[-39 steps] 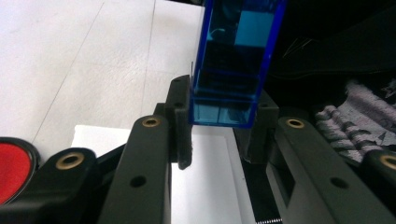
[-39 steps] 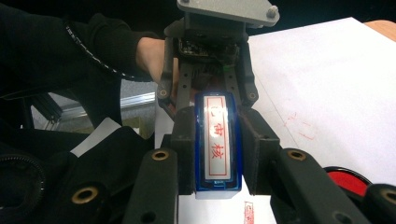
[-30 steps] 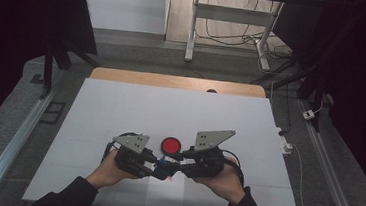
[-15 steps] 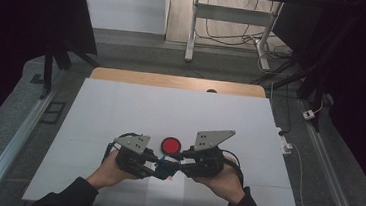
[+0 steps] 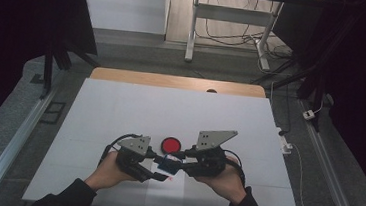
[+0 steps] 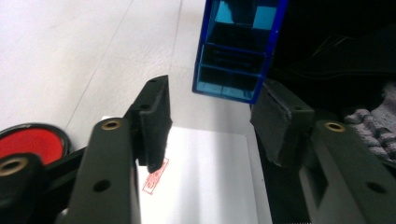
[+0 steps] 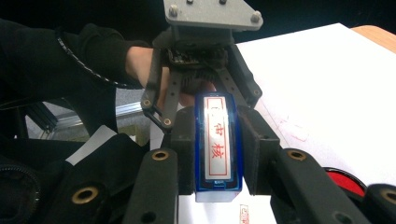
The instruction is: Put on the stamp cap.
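I judge this a handover of the blue stamp (image 7: 215, 145) between tools: I would bring my left gripper (image 6: 211, 123) squarely around the stamp's free end before the right one lets go. My right gripper (image 7: 216, 140) is clamped on the stamp's flanks; the left's jaws stand apart, the stamp just beyond them at twelve o'clock. Both hands meet low over the paper sheet (image 5: 165, 194), with the red ink pad (image 5: 171, 145) at twelve o'clock of them.
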